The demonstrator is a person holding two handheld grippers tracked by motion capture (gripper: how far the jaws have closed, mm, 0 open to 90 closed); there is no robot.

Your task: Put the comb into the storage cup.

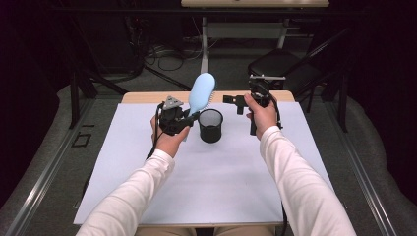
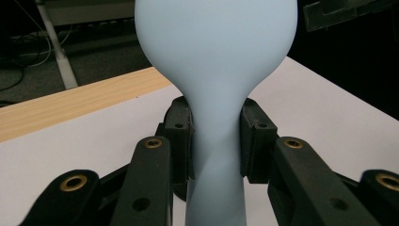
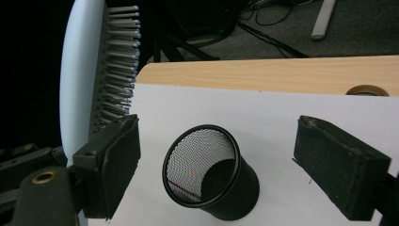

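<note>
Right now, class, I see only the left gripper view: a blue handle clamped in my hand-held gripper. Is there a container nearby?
Observer: Yes. In the high view a black mesh cup stands upright on the white sheet, just right of the left hand-held gripper.
Operator: Anything in it?
Observer: No. The right gripper view looks into it, and it is empty.
Operator: Which way do the bristles face?
Observer: The brush turns its bristles toward the right hand-held gripper.

my bench in a lab or test room, white sheet point(image 1: 196, 187) on wood-edged table point(image 1: 142, 97), loose cables point(image 1: 164, 56) on grey floor upper centre, second desk's legs point(image 1: 204, 44) behind, black chair point(image 1: 280, 64) upper right
</note>
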